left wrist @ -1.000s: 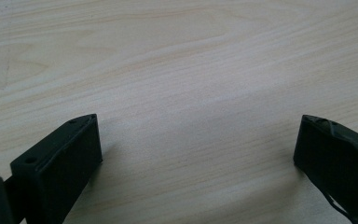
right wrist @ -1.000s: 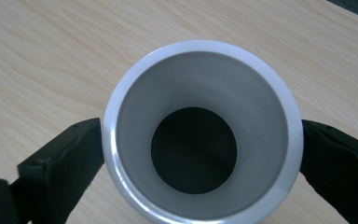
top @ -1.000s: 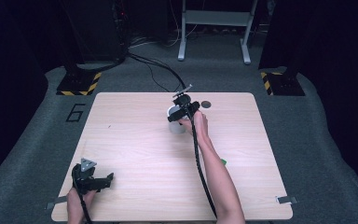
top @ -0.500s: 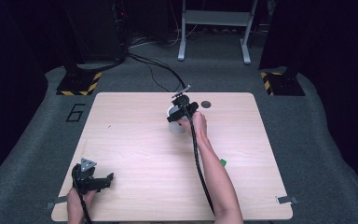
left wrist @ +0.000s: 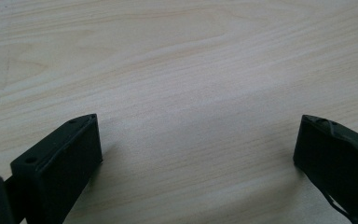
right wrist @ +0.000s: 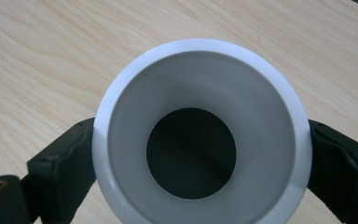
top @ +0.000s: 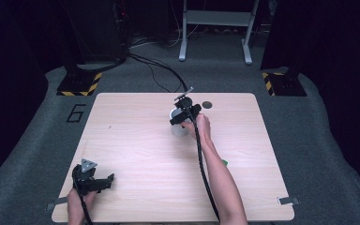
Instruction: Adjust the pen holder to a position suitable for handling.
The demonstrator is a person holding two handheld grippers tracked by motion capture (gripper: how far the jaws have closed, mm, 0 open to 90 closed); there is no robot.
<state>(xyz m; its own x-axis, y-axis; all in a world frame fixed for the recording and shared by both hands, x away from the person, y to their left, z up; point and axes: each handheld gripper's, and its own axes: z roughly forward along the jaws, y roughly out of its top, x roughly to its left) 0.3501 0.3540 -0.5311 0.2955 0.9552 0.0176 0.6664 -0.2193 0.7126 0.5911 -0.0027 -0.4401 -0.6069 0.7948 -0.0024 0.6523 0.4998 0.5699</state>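
The white, round, smooth-walled cup (right wrist: 200,130) sits clamped between the two black jaws of the right gripper (top: 183,114), its dark-bottomed mouth facing that gripper's camera, while the left gripper (top: 93,178) rests wide apart over bare pale wooden table (left wrist: 177,70), far from it.

Two black grippers are seen, the left gripper (top: 104,180) and the right gripper (top: 182,116). A grey three-cornered plate (top: 88,165) is fixed on top of the left one. A black cable (top: 205,173) is trailed from the right one. The jaws are thick, flat and black. The forearms are bare, with no sleeves worn.
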